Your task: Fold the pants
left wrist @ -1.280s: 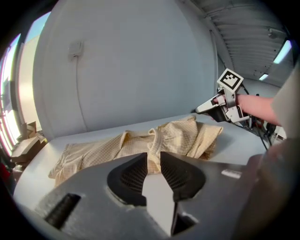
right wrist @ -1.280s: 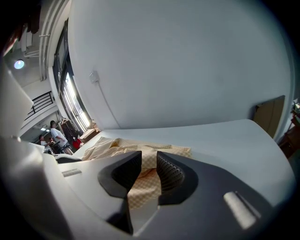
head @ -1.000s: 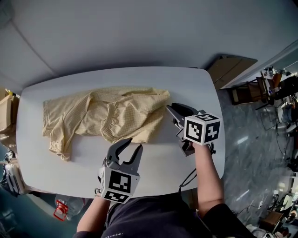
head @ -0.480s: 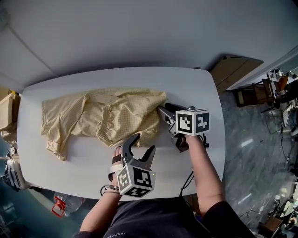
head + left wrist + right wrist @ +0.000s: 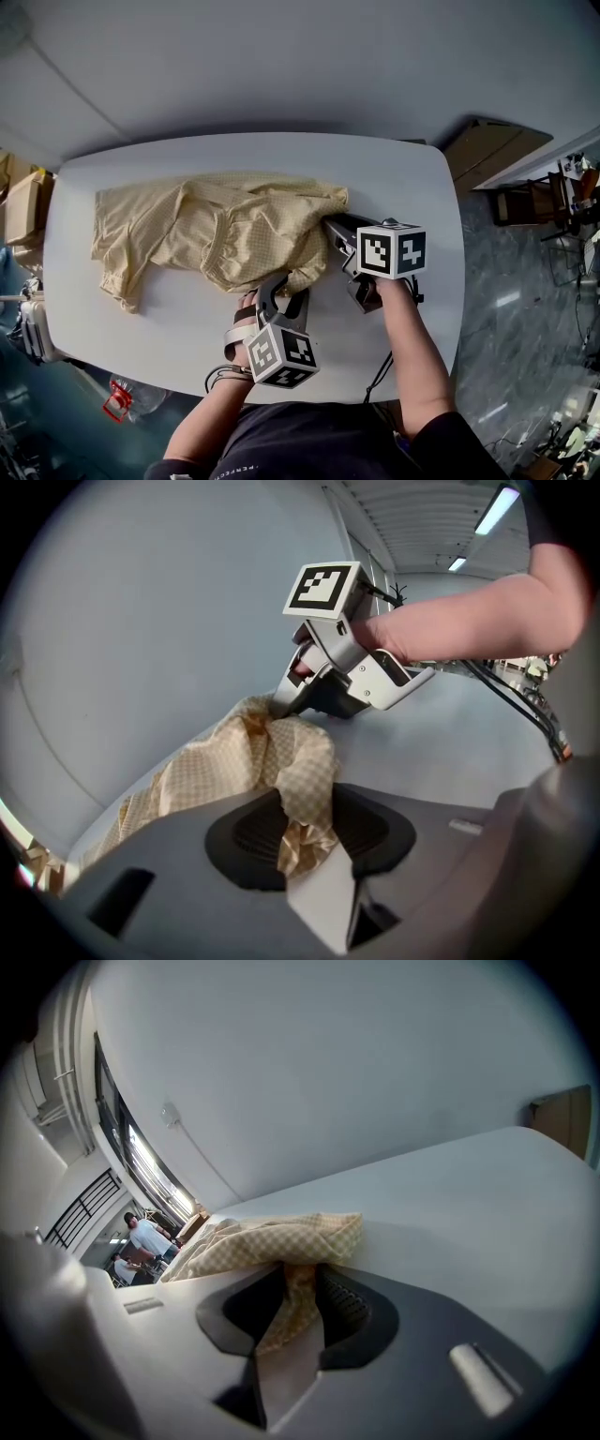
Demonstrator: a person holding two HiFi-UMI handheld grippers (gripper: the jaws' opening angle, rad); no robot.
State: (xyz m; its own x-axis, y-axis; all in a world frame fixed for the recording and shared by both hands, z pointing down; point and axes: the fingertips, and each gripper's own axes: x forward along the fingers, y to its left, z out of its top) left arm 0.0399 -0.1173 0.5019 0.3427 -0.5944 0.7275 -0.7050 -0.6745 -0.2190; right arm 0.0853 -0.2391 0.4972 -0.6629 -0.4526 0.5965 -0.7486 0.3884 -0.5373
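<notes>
The head view looks steeply down from above the table's [image 5: 394, 169] near edge, taking in the whole top, the pants [image 5: 225, 225], the left gripper [image 5: 284, 289] near the person and the right gripper [image 5: 328, 223] further right. The left gripper view sits low and very close over the tabletop, facing the far side along its jaws, with the right gripper ahead. The right gripper view, equally low and close, faces left along the table, and all three views share the pants' right end.
</notes>
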